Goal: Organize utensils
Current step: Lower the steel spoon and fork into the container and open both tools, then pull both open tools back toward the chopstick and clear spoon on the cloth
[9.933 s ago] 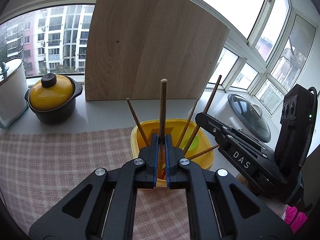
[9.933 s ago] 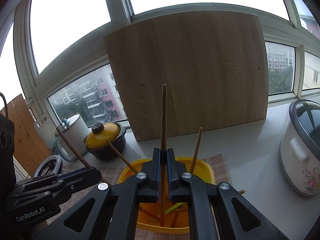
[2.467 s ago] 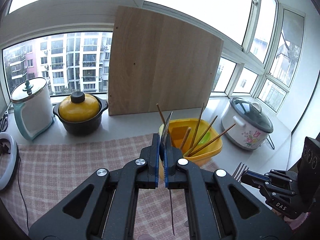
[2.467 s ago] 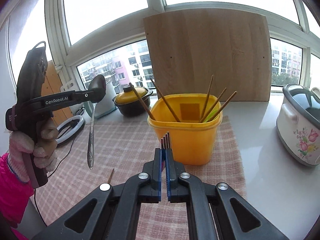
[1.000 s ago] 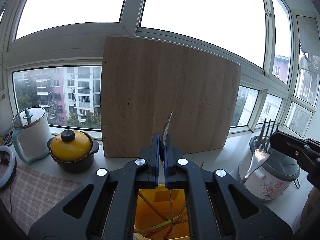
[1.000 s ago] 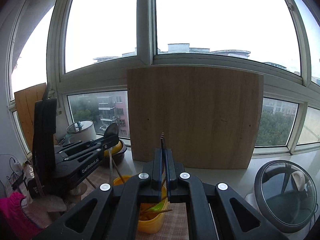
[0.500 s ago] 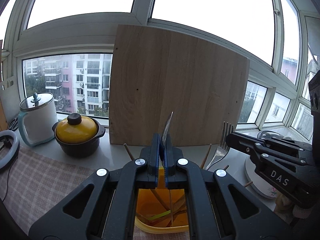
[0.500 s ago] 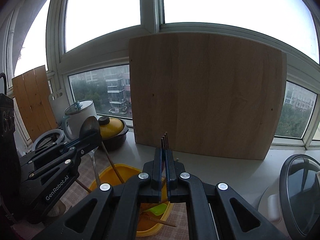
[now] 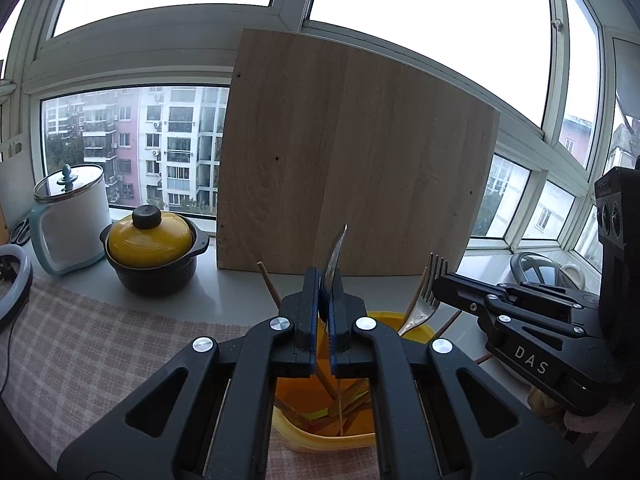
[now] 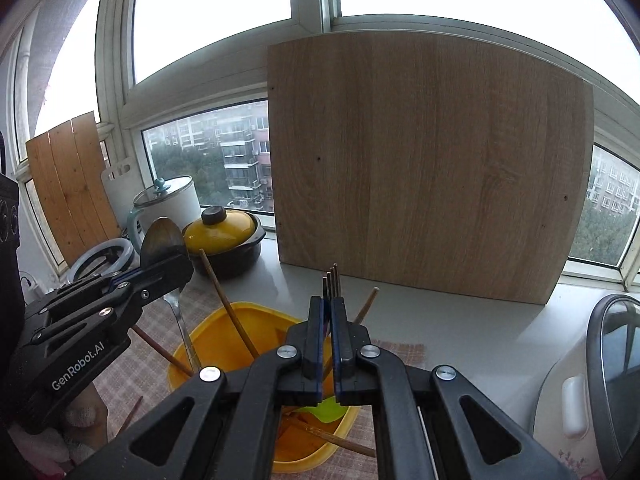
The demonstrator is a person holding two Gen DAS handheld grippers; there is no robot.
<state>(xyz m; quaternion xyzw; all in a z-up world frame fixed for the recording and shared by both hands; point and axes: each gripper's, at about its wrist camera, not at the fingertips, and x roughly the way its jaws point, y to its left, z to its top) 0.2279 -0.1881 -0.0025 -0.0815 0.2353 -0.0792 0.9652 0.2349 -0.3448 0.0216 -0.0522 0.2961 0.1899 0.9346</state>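
Note:
In the left wrist view my left gripper (image 9: 324, 286) is shut on a metal spoon (image 9: 335, 254), seen edge-on with its bowl upward. The thin handle hangs down into the yellow container (image 9: 418, 326), among several wooden chopsticks (image 9: 267, 283). Just to the right, my right gripper (image 9: 437, 286) holds a fork (image 9: 426, 296) over the container's far rim. From the right wrist, my right gripper (image 10: 326, 308) is shut on the fork (image 10: 331, 280), tines up. There the left gripper (image 10: 178, 266) holds the spoon (image 10: 162, 240) with its handle inside the yellow container (image 10: 208, 330).
A large wooden board (image 9: 352, 160) leans on the window behind the container. A yellow-lidded black pot (image 9: 150, 254) and a white jar (image 9: 68, 220) stand at the left, a rice cooker (image 10: 600, 380) at the right. One chopstick (image 10: 132, 412) lies on the chequered cloth (image 9: 100, 352).
Both grippers have sunk toward the yellow container. The right gripper with the fork has come in close beside the left one. The spoon's handle now reaches deeper among the chopsticks.

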